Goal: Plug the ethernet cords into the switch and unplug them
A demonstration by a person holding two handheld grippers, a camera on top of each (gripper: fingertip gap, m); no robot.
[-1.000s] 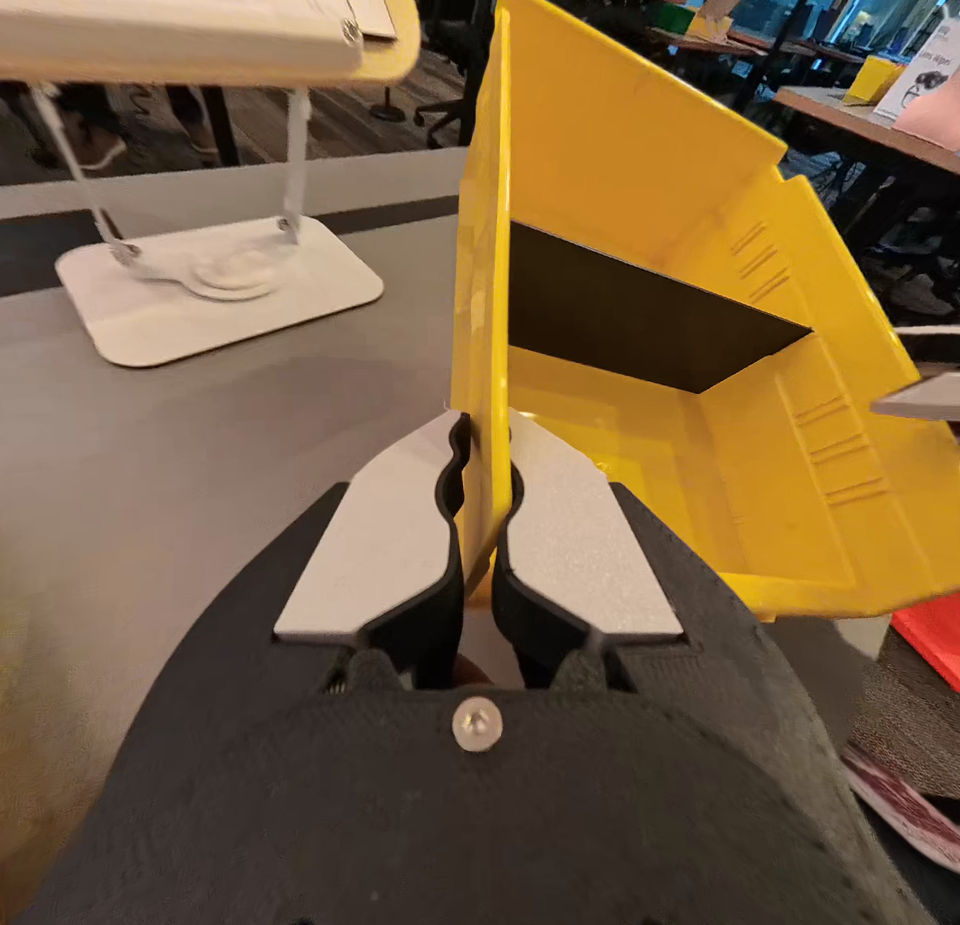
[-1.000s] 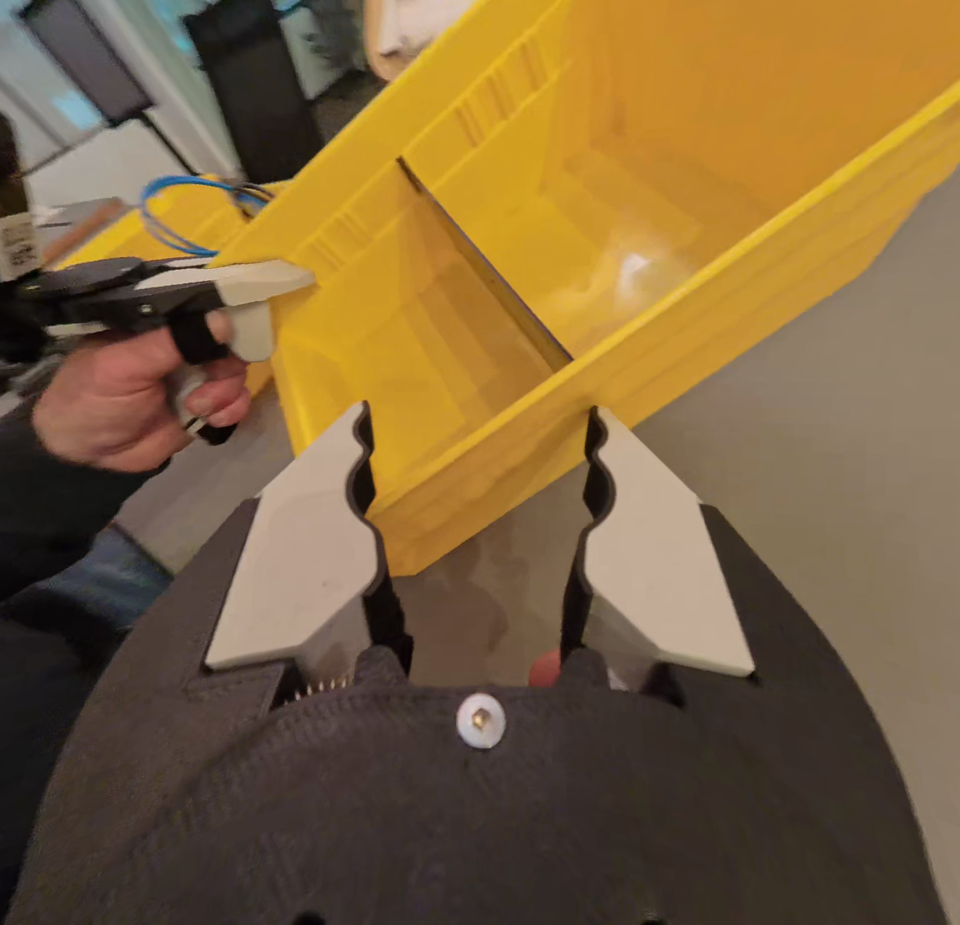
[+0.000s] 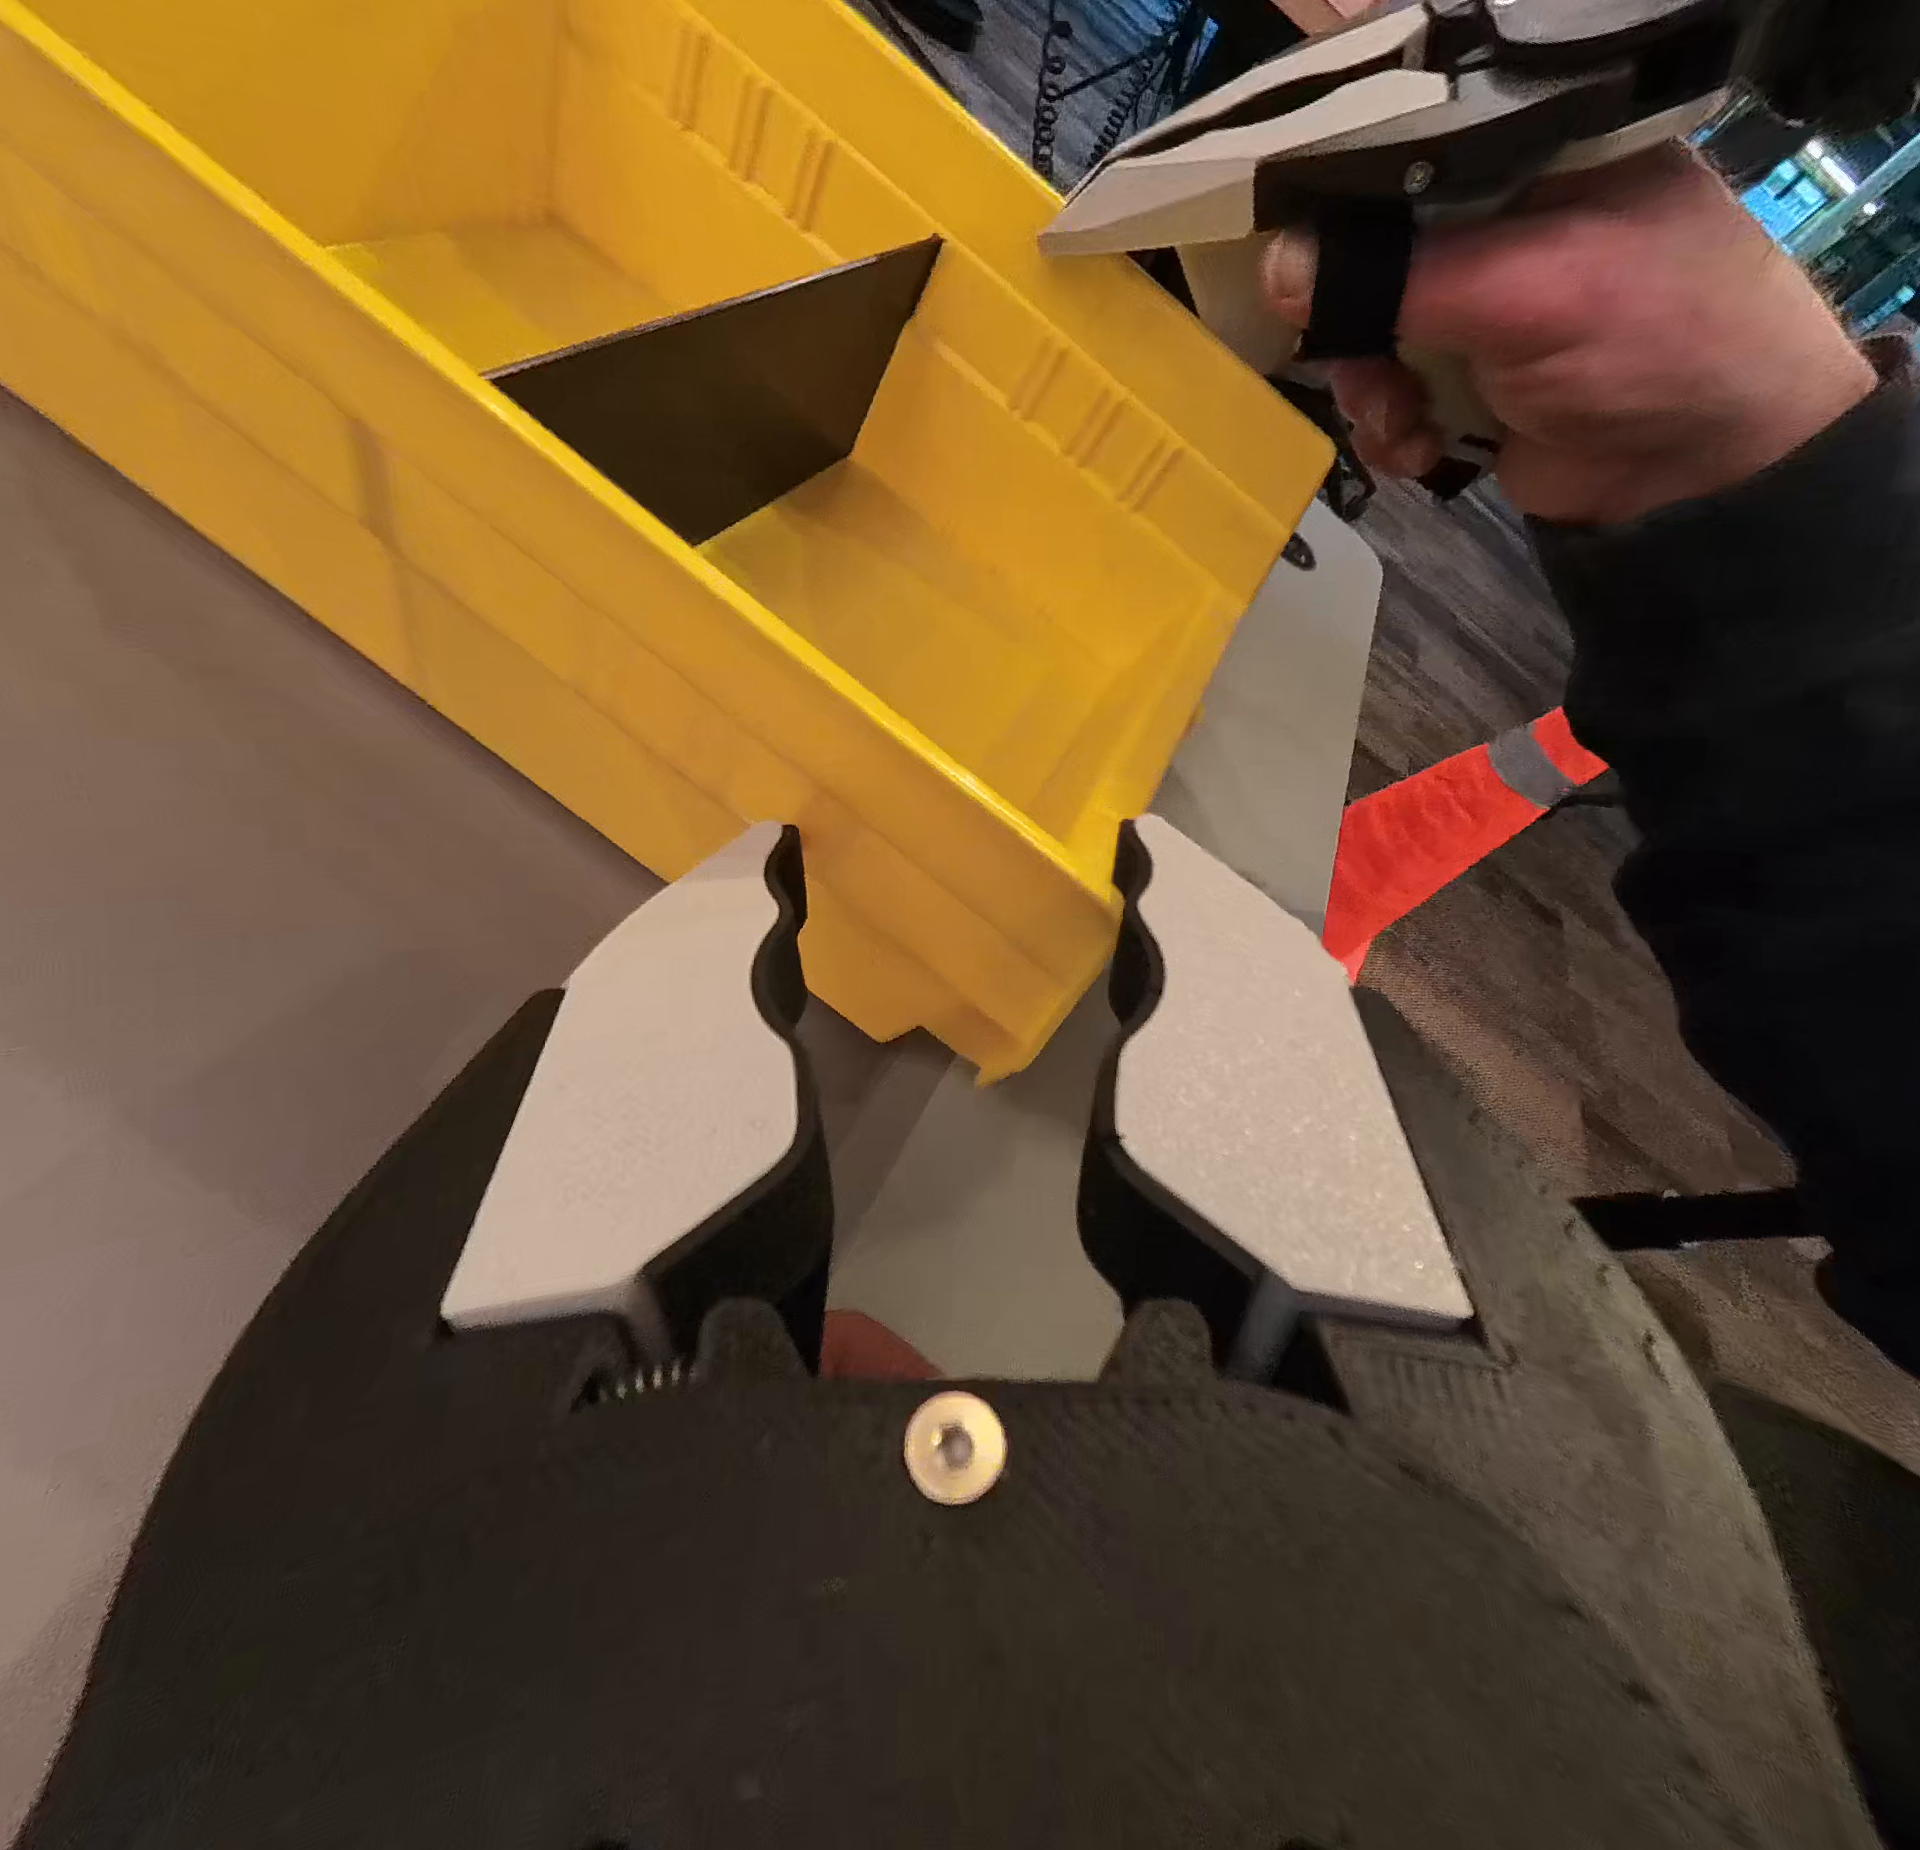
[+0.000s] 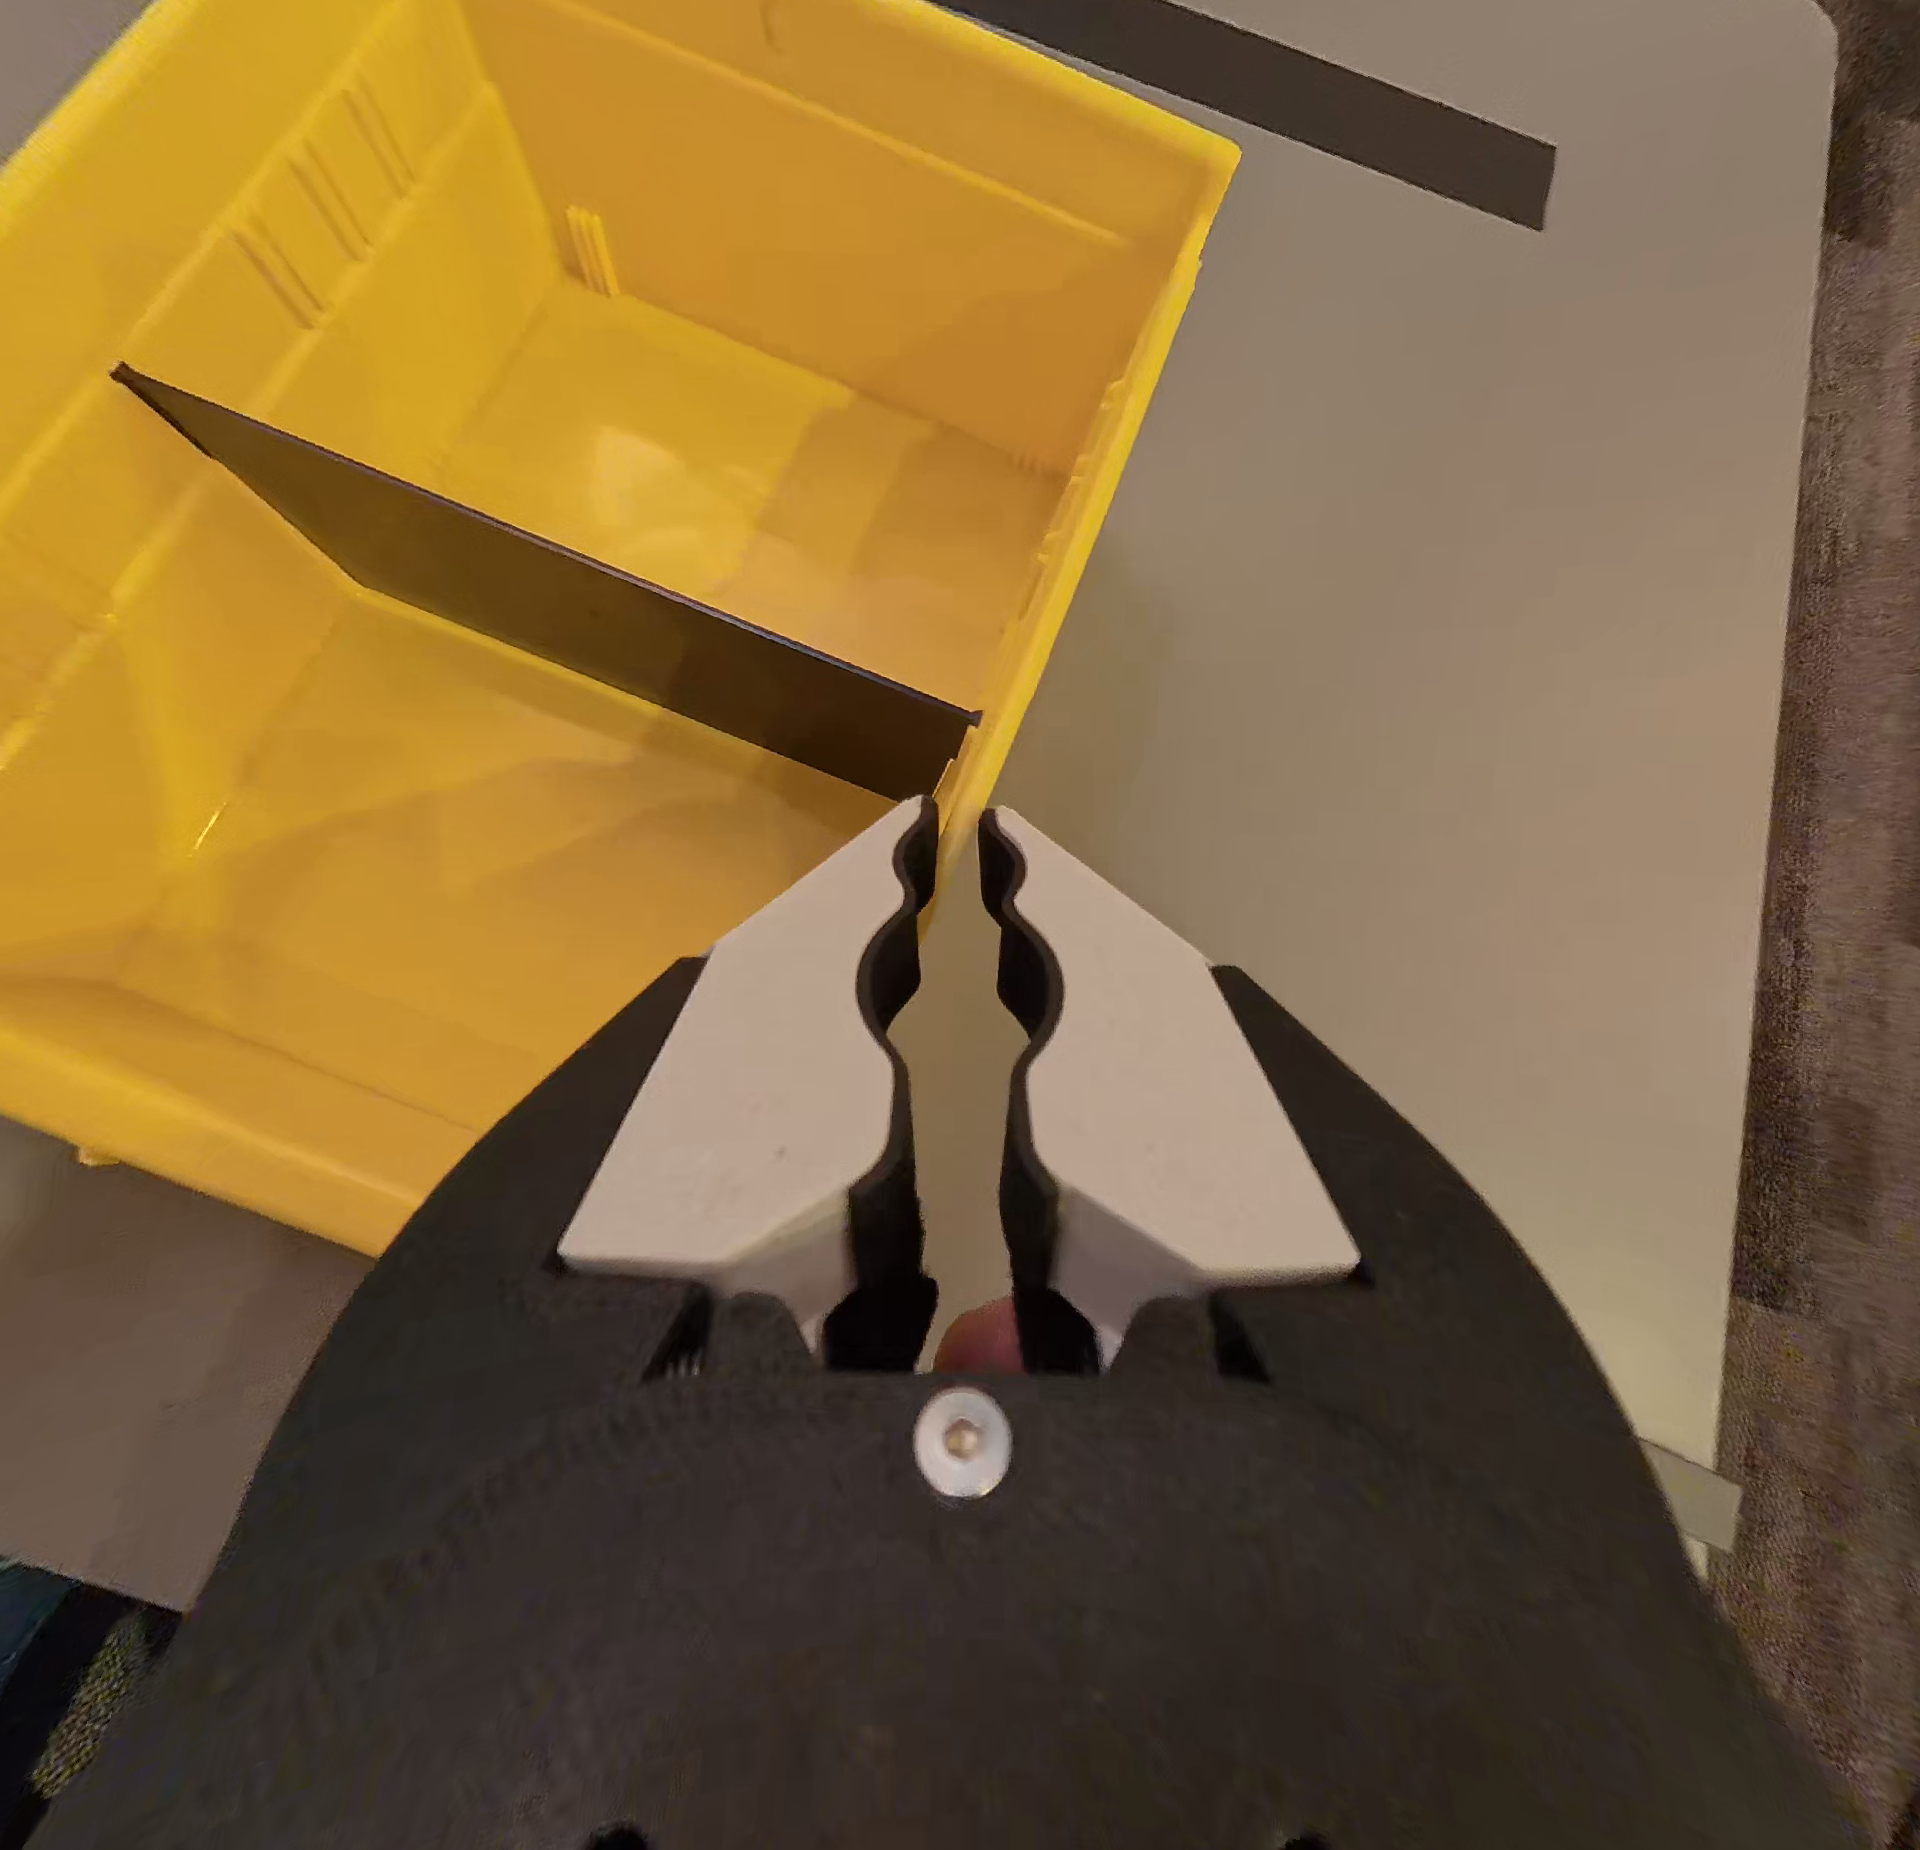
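A yellow plastic bin (image 3: 644, 595) sits on a grey surface (image 3: 208, 865), with one corner reaching past the surface's edge. A black divider (image 3: 717, 418) stands across the inside of the bin and splits it into two compartments; both show only bare yellow floor. No ethernet cords and no switch appear in either view.

In the left wrist view, the left gripper (image 3: 956, 886) has its fingers (image 3: 644, 1125) spread wide apart, one on each side of the bin's near corner, with clear gaps between the fingers and the plastic. Farther off, a hand (image 3: 1558, 346) in a dark sleeve holds the right gripper (image 3: 1049, 237) just above the bin's far rim. An orange cone (image 3: 1455, 813) lies on the floor beyond the surface's edge.

In the right wrist view, the right gripper (image 4: 958, 813) has its fingers (image 4: 758, 1104) drawn close together, with a narrow slit left between them. The tips straddle the bin's (image 4: 520, 865) thin side wall just beside the end of the divider (image 4: 582, 605); whether they pinch the wall cannot be told. A dark strip (image 4: 1299, 107) runs across the surface (image 4: 1403, 761) behind the bin.
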